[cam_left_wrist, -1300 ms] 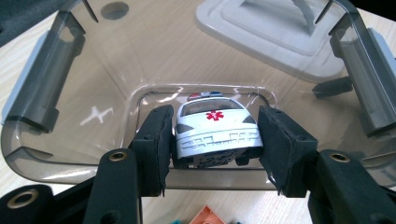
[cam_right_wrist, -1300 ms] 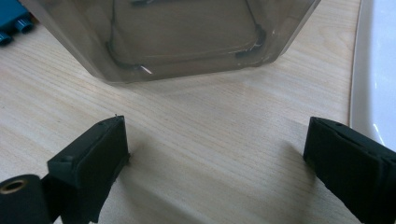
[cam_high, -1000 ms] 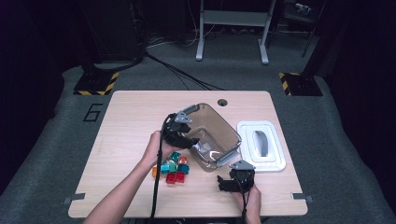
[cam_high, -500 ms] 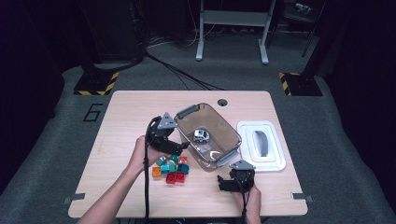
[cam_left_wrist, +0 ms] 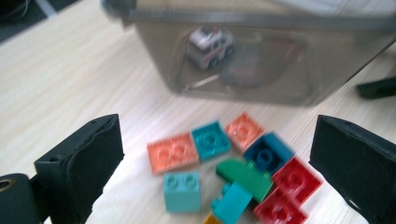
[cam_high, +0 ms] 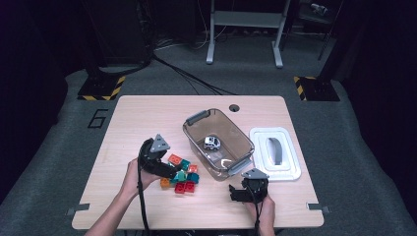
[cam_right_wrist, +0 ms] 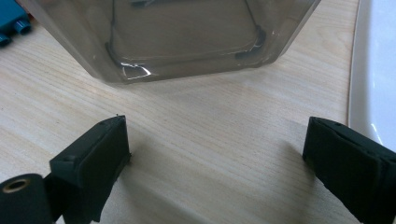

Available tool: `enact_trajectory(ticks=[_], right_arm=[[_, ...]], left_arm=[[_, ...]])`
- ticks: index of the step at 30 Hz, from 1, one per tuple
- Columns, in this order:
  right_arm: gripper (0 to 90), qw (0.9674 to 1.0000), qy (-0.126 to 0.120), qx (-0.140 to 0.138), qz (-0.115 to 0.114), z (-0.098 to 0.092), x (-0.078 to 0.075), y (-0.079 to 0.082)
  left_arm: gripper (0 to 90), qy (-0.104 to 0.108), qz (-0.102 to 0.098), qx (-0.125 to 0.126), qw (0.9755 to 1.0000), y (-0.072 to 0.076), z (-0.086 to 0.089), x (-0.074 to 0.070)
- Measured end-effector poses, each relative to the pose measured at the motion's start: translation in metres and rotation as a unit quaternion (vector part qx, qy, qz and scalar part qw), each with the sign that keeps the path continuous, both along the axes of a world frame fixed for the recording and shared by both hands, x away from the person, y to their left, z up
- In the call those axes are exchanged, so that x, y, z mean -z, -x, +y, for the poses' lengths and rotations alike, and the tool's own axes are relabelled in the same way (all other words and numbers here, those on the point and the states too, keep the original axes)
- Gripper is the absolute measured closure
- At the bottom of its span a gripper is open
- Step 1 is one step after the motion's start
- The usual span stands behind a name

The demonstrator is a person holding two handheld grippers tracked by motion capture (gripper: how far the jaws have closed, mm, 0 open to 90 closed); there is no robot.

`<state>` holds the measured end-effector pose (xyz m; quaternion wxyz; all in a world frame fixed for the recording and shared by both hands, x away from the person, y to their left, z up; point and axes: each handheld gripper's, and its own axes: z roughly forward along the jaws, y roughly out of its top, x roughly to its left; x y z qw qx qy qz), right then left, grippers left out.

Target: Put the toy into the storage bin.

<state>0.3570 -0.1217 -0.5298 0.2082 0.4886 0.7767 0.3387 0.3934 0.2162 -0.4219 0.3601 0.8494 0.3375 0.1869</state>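
Just opened, left claw [cam_left_wrist: 217,163] hovers over blocks [cam_left_wrist: 224,172], seemingly untouched.

Glossy plastic bricks [cam_left_wrist: 219,172] – clear smoky plastic bin [cam_high: 219,142] – matt pale wood-grain table [cam_high: 147,118].

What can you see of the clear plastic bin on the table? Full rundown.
The clear, smoke-tinted plastic bin is a rectangular tub with rounded corners and a grey handle at each short end. It stands upright and open on the light wooden table, turned at an angle. Its white lid lies flat beside it. Inside sits a small white toy car. A pile of coloured building bricks lies close by its side on the table. No gripper touches it.
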Motion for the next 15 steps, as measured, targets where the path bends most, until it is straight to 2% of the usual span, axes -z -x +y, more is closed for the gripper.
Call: enact_trajectory(ticks=[7,9,11,13,15], right_arm=[[6.5,1.0000,0.000,0.000,0.000,0.000,0.000,0.000],[6.6,1.0000,0.000,0.000,0.000,0.000,0.000,0.000],[6.6,1.0000,0.000,0.001,0.000,0.000,0.000,0.000],[6.7,1.0000,0.001,0.001,0.000,0.000,0.000,0.000],[6.8,1.0000,0.001,0.002,-0.001,0.000,0.000,0.000]], left_arm=[[0.2,0.002,0.022,-0.029,0.9993,0.006,0.016,0.031],[0.2,-0.009,0.024,-0.040,0.9989,0.008,0.017,0.043],[0.0,-0.018,0.029,-0.037,0.9987,0.011,0.016,0.052],[0.0,-0.033,0.029,-0.040,0.9982,0.014,0.015,0.062],[0.1,-0.038,0.030,-0.049,0.9977,0.014,0.016,0.071]])
